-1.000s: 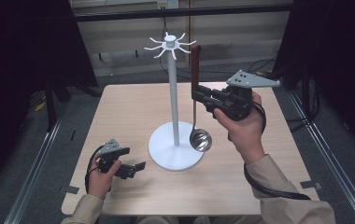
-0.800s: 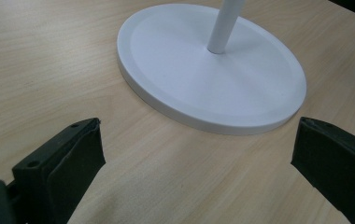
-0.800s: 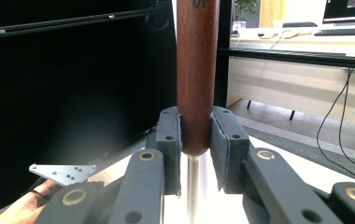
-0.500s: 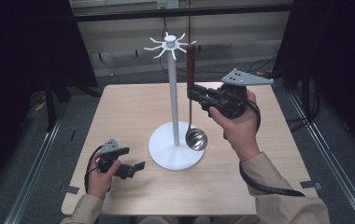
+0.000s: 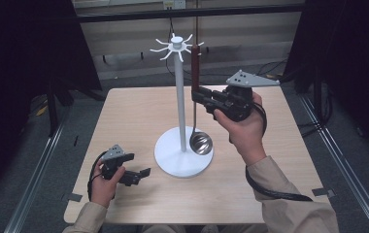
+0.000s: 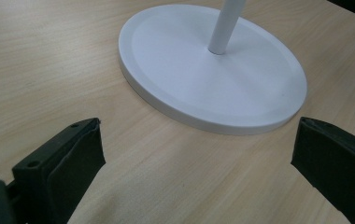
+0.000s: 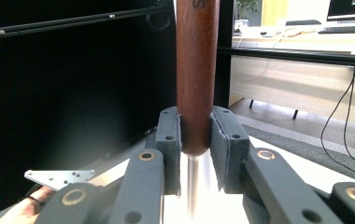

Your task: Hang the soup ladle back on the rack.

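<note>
A white hook stand (image 5: pixel 180 97) rises from its round base (image 5: pixel 182 156) in the middle of the table. A ladle hangs upright just right of the pole, with a brown wooden handle (image 5: pixel 195 68) and a steel bowl (image 5: pixel 201 143) low over the base. My right gripper (image 5: pixel 198 94) is shut on the lower end of that handle (image 7: pixel 196 70), one pad (image 7: pixel 171 135) on each side. The handle's top is close to a hook (image 5: pixel 199 44); whether it hangs there I cannot tell. My left gripper (image 5: pixel 141 172) rests open on the table, its jaws facing the base (image 6: pixel 213 70).
The wooden table (image 5: pixel 134 111) has bare room to the left and behind the stand. Black curtains stand at both sides. Cables lie on the floor beyond the far right corner (image 5: pixel 275 68).
The right gripper has carried the ladle a little to the left, closer to the stand's pole. The left gripper has kept still.
</note>
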The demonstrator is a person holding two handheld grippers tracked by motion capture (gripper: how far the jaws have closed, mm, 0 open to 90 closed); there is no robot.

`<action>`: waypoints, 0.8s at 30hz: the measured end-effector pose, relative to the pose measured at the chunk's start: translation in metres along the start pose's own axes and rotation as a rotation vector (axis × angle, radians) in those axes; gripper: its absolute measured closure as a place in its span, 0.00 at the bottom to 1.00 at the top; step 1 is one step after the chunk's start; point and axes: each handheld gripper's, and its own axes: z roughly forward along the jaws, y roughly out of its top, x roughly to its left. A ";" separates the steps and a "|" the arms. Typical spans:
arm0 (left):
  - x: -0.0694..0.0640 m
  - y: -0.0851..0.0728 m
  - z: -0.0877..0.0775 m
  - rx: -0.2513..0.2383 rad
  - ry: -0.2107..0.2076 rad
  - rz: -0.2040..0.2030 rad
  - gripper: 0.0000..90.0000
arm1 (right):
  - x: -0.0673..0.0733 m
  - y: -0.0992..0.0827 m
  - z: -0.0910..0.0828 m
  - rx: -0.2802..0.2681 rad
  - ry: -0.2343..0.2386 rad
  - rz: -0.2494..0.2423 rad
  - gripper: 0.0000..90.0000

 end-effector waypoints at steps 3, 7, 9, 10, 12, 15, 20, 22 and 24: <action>0.000 0.000 0.000 -0.001 -0.003 0.000 0.02 | 0.000 0.000 0.001 -0.003 -0.001 0.004 0.83; 0.000 0.000 0.000 -0.001 -0.002 0.001 0.02 | 0.000 0.000 0.002 -0.005 0.001 0.001 0.83; 0.000 0.000 0.000 0.000 0.000 0.001 0.02 | 0.001 0.000 0.004 -0.007 -0.001 0.006 0.83; 0.000 0.000 0.000 -0.002 0.000 -0.002 0.02 | 0.001 0.000 0.004 -0.005 -0.002 0.005 0.83; 0.000 0.000 0.000 0.001 -0.001 0.001 0.02 | 0.001 0.000 0.005 -0.009 0.000 0.007 0.83; -0.001 0.000 0.001 0.003 -0.005 0.005 0.02 | 0.001 0.000 0.007 -0.009 0.000 0.006 0.83; 0.000 0.000 0.000 0.001 -0.001 -0.001 0.02 | 0.001 0.000 0.010 -0.012 0.003 0.007 0.83; 0.000 0.000 0.000 -0.001 0.001 0.001 0.02 | 0.001 -0.001 0.010 -0.017 0.005 0.003 0.83; 0.000 0.000 0.000 0.001 0.001 0.000 0.02 | 0.001 -0.002 0.010 -0.020 0.007 0.006 0.83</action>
